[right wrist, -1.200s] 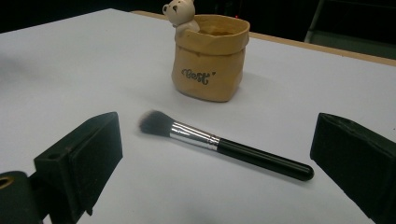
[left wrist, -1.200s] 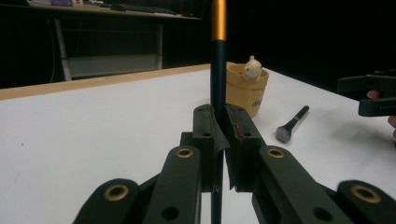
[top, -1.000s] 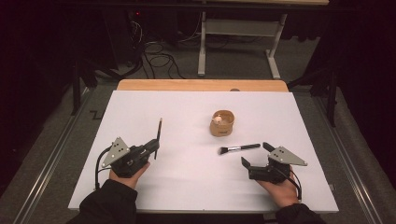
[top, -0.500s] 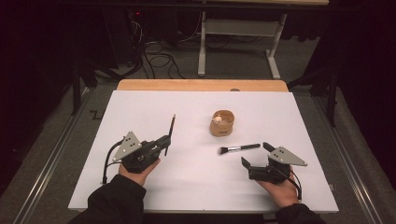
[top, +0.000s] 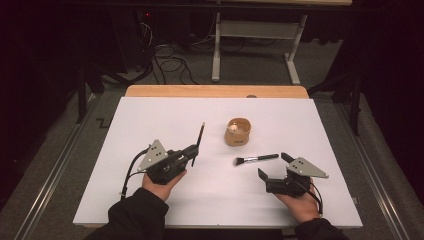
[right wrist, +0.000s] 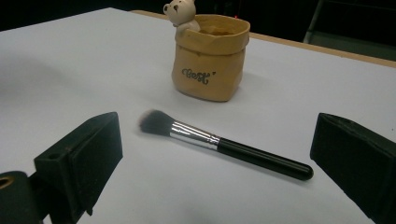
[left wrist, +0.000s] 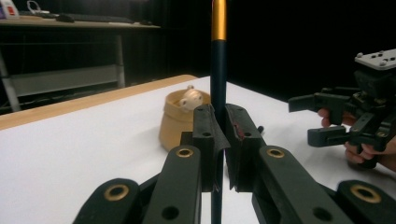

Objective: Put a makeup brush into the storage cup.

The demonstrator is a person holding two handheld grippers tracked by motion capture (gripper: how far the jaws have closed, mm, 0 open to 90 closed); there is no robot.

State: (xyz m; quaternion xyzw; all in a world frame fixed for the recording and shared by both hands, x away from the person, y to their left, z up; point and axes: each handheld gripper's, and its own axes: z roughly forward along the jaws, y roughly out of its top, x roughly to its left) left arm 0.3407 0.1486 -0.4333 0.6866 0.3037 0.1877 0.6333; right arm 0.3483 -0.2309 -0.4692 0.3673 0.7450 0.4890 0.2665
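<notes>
My left gripper (top: 192, 151) is shut on a slim dark brush (top: 200, 136) with a gold band (left wrist: 218, 19); the brush stands up and tilts away from the jaws, left of the tan bag-shaped holder (top: 238, 132). The holder (right wrist: 210, 56) has a small bear figure (right wrist: 180, 14) on its rim and also shows in the left gripper view (left wrist: 178, 122). A black-handled makeup brush (top: 256, 159) with a silver ferrule lies flat on the white table just in front of the holder. My right gripper (top: 272, 167) rests open near the front right, with that brush (right wrist: 224, 145) lying ahead between its jaws.
The white tabletop (top: 150, 117) ends at a wooden strip (top: 215, 91) along the far edge. Beyond it stand a desk frame (top: 255, 35) and loose cables (top: 167, 62) on the floor. My right gripper and hand (left wrist: 359, 126) appear at the right of the left gripper view.
My left gripper has carried the slim brush to the right and a little forward, closer to the holder. The right gripper and the flat brush have stayed put.
</notes>
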